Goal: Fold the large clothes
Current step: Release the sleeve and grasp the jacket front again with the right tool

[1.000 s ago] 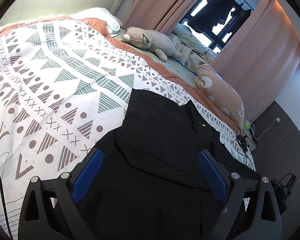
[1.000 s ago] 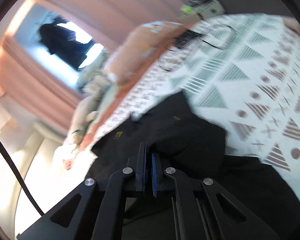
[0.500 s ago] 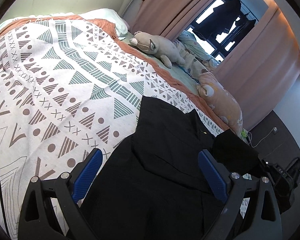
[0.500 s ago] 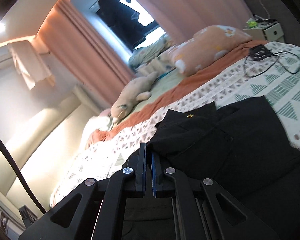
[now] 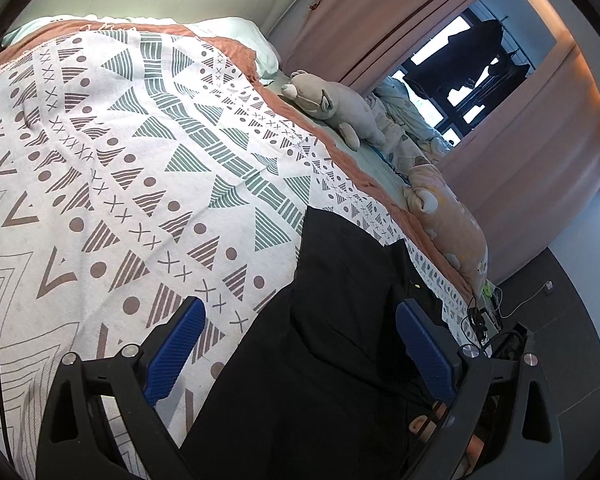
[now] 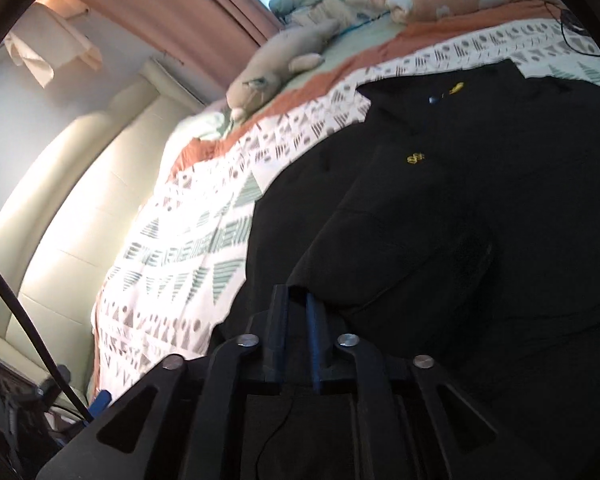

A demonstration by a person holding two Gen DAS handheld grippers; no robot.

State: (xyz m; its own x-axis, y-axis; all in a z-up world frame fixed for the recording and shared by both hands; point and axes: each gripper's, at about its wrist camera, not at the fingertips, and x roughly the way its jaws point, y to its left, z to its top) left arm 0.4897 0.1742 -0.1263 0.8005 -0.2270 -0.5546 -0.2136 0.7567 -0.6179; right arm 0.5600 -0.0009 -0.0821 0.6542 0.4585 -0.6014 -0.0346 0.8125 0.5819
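The black garment [image 5: 340, 360] is lying spread over the near corner of the bed [image 5: 100, 200], on the patterned bedspread [image 5: 160, 152], with one flap already doubled over its front. The biggest risk is sitting there: that flap is bulging loosely in the right wrist view, so it is likely to slide back or crease if nothing is pressing it flat. The left tool [image 5: 296, 344] is hovering wide open above the cloth, gripping nothing. The right tool [image 6: 297, 320] has just been opening; its jaws are standing slightly apart with a fold edge of the garment lying at their tips, so the fabric may snag and drag out as the tool is pulling away. Small yellow embroidery [image 6: 415, 157] is showing on the chest, too small to read.
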